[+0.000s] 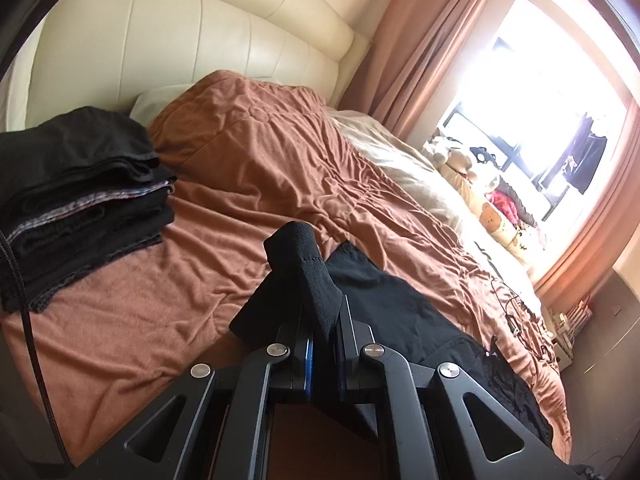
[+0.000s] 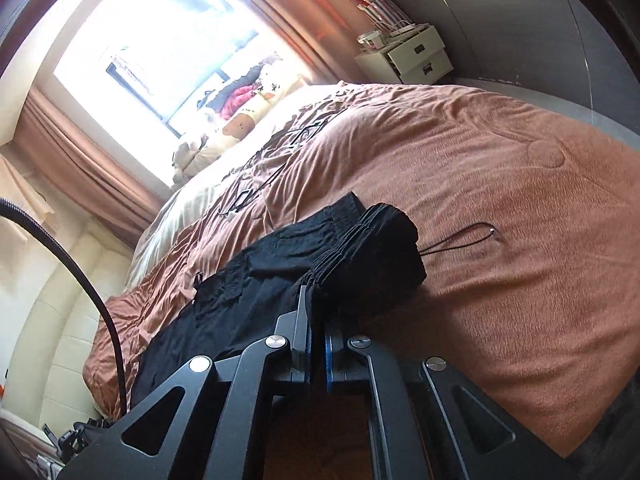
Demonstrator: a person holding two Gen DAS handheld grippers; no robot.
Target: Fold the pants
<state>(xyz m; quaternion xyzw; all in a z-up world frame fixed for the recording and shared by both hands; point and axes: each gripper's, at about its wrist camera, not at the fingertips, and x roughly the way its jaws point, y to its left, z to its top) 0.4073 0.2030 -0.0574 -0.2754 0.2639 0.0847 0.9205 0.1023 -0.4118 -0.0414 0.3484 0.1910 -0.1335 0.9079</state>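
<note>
Black pants [image 1: 400, 312] lie across the brown bedspread [image 1: 260, 168]. My left gripper [image 1: 322, 320] is shut on a bunched end of the pants, which sticks up between its fingers. In the right wrist view the pants [image 2: 248, 280] stretch away to the left. My right gripper [image 2: 318, 316] is shut on the gathered elastic waistband [image 2: 376, 248], lifted slightly off the bedspread [image 2: 480, 200]. A black drawstring [image 2: 460, 238] trails from the waistband onto the bed.
A stack of folded dark clothes [image 1: 80, 200] sits on the bed at the left by the cream headboard [image 1: 180, 48]. Plush toys [image 2: 248, 120] and cables [image 2: 272, 172] lie at the window side. A white nightstand [image 2: 412, 56] stands beyond the bed.
</note>
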